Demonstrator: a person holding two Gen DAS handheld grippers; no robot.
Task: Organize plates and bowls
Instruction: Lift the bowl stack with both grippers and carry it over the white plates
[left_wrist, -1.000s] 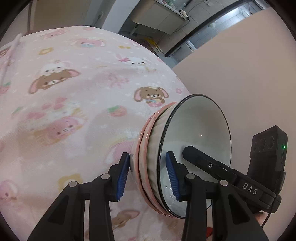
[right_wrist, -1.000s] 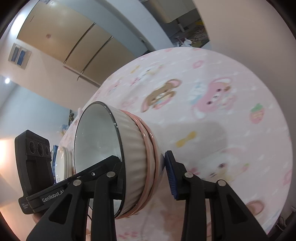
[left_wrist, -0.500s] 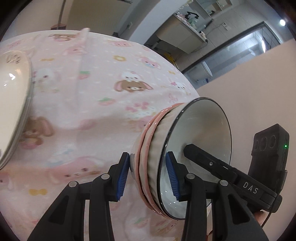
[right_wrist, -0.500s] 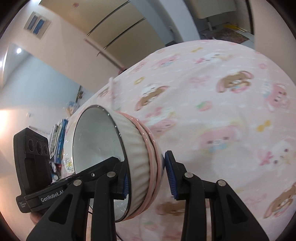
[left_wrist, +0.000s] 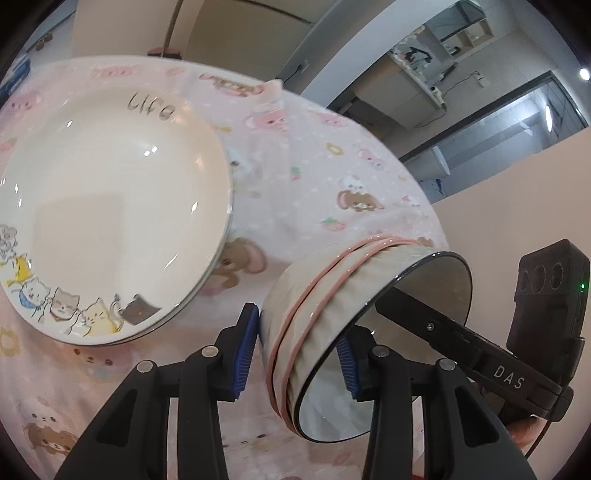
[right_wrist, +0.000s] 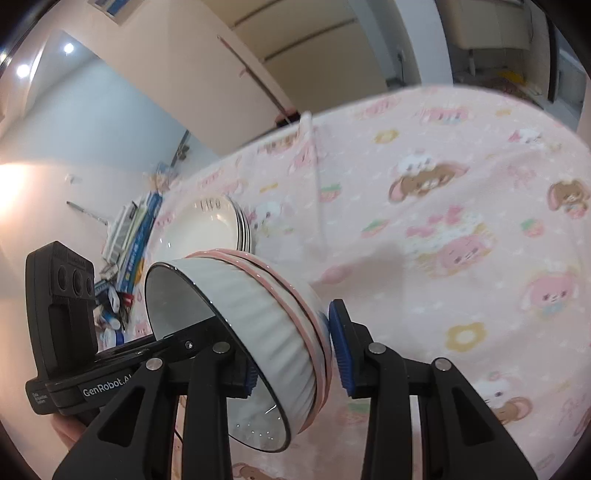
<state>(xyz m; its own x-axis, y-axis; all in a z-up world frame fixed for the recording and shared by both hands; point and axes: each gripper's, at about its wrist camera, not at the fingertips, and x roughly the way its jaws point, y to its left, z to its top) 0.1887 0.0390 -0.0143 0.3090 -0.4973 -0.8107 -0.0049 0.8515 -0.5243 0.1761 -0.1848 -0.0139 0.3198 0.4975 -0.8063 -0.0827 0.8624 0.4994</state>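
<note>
Glossy ribbed bowls (left_wrist: 325, 295), soft printed cloth (left_wrist: 332, 177)

Pink cartoon tablecloth (right_wrist: 461, 206), beige walls, ceiling spotlights (right_wrist: 22, 70) (two lit), kitchen counter (left_wrist: 406, 85) in bkgd.

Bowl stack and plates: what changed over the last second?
Both grippers carried the nested bowl stack across the pink tablecloth toward the stacked plates, which came into view. Unchanged: left gripper and right gripper stay clamped on it.
</note>
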